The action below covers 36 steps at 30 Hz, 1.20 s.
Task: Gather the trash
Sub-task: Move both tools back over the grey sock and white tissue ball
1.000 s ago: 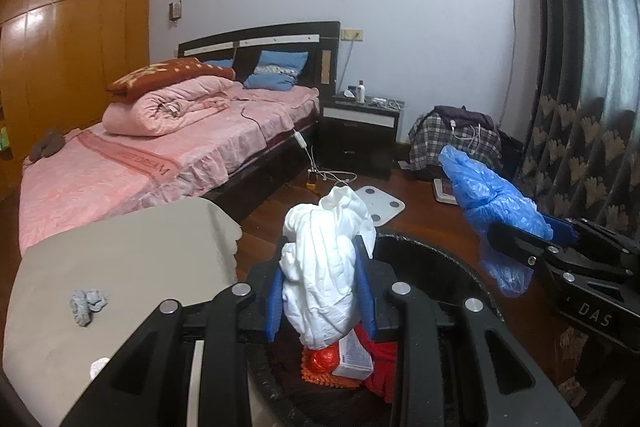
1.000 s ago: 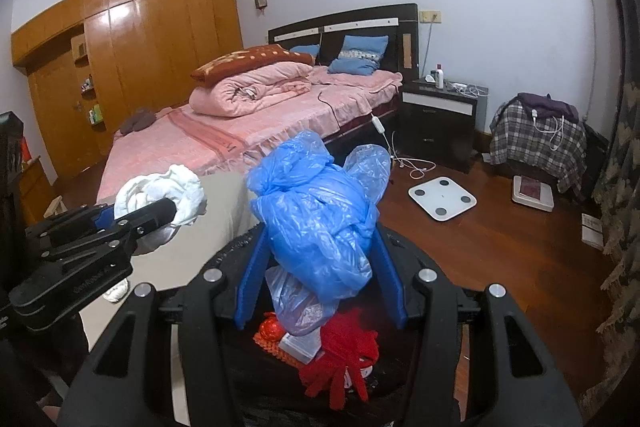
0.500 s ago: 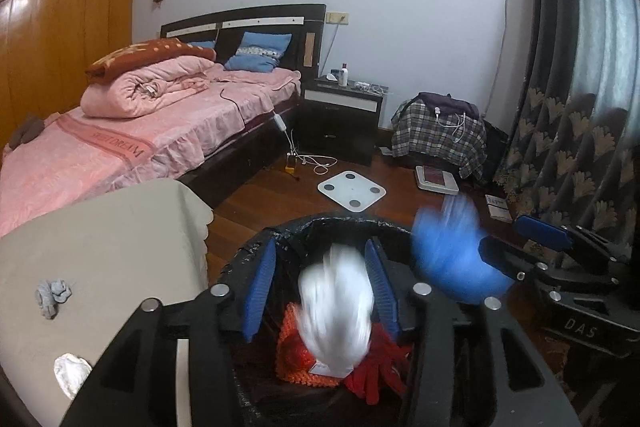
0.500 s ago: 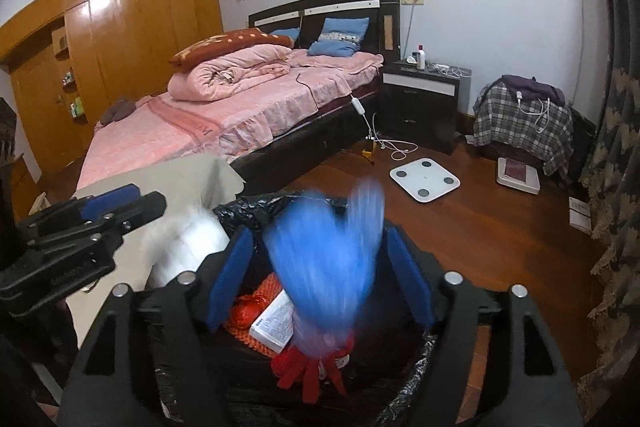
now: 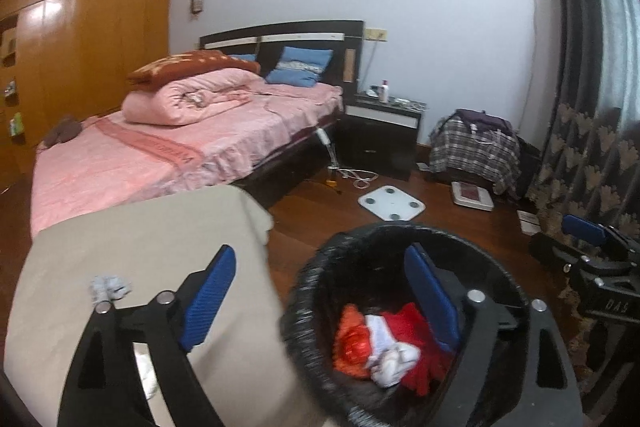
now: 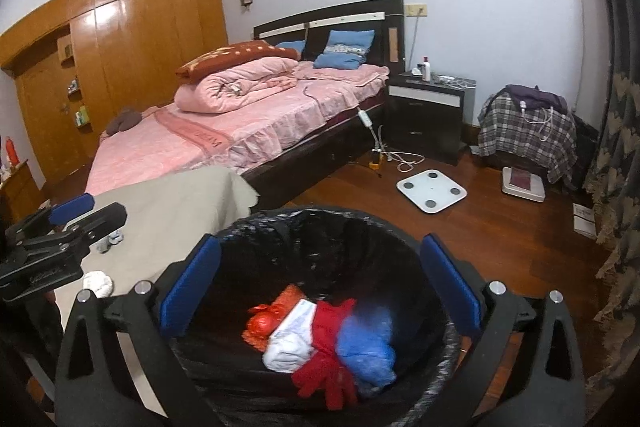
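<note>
A black-lined trash bin (image 5: 356, 233) (image 6: 280, 217) stands beside a beige-covered table (image 5: 140, 247). In it lie a white wad (image 6: 288, 351), a blue plastic bag (image 6: 366, 347), a red item (image 6: 324, 367) and orange netting (image 6: 264, 323). My left gripper (image 5: 320, 297) is opening, with no trash between its pads; it straddles the table edge and the bin's left rim. My right gripper (image 6: 322, 287) hangs over the bin, jaws opening wide, nothing held. A grey scrap (image 5: 110, 287) and a white wad (image 5: 144, 375) lie on the table.
A pink bed (image 6: 224, 131) fills the left background, with a dark nightstand (image 6: 428, 107) beside it. On the wood floor lie a white scale (image 6: 432, 191) and cables (image 6: 400, 159). A plaid-covered heap (image 6: 528, 131) and a curtain (image 6: 616, 147) stand to the right.
Both grippers have opened. The white wad fell from the left gripper and the blue bag from the right, both into the bin. The left gripper has shifted left toward the table.
</note>
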Available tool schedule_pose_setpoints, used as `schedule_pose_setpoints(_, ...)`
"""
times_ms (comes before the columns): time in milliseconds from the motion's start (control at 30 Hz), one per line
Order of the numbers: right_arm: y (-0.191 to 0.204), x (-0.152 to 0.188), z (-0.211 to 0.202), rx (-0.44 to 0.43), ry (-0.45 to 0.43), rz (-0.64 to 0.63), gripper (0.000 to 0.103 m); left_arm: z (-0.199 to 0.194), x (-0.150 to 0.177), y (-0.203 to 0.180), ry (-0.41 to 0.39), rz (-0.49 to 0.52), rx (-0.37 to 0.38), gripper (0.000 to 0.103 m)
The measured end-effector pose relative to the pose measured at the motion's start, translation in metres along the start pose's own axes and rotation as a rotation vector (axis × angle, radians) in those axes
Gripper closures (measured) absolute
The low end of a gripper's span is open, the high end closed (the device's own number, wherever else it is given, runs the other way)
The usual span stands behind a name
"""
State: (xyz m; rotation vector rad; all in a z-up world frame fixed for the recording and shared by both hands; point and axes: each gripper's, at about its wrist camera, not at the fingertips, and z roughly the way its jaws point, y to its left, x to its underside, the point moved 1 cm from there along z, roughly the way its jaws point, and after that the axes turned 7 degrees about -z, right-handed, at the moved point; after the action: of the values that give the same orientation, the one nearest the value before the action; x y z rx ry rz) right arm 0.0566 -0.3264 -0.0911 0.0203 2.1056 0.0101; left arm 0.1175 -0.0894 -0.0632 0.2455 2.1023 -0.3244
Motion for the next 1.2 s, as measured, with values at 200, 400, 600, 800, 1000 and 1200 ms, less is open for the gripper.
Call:
schedule_pose_setpoints(200, 0.04, -0.005, 0.011, -0.074, 0.012, -0.032, 0.005, -0.02, 0.007, 0.048, -0.011, -0.049, -0.102, 0.011)
schedule_pose_setpoints(400, 0.091, -0.014, 0.027, -0.162, 0.021, -0.081, 0.005, -0.042, 0.019, 0.106, -0.022, -0.105, -0.227, 0.01)
schedule_pose_setpoints(600, 0.146, -0.02, 0.044, -0.257, 0.032, -0.109, 0.005, -0.059, 0.035, 0.161, -0.03, -0.147, -0.332, 0.01)
schedule_pose_setpoints(800, 0.201, -0.018, 0.061, -0.321, 0.05, -0.168, 0.005, -0.064, 0.051, 0.204, -0.013, -0.173, -0.413, 0.01)
schedule_pose_setpoints(1000, 0.247, -0.01, 0.077, -0.376, 0.079, -0.209, 0.005, -0.068, 0.07, 0.245, 0.006, -0.214, -0.466, 0.01)
schedule_pose_setpoints(1200, 0.283, 0.002, 0.099, -0.408, 0.117, -0.254, 0.005, -0.067, 0.087, 0.274, 0.034, -0.249, -0.501, 0.01)
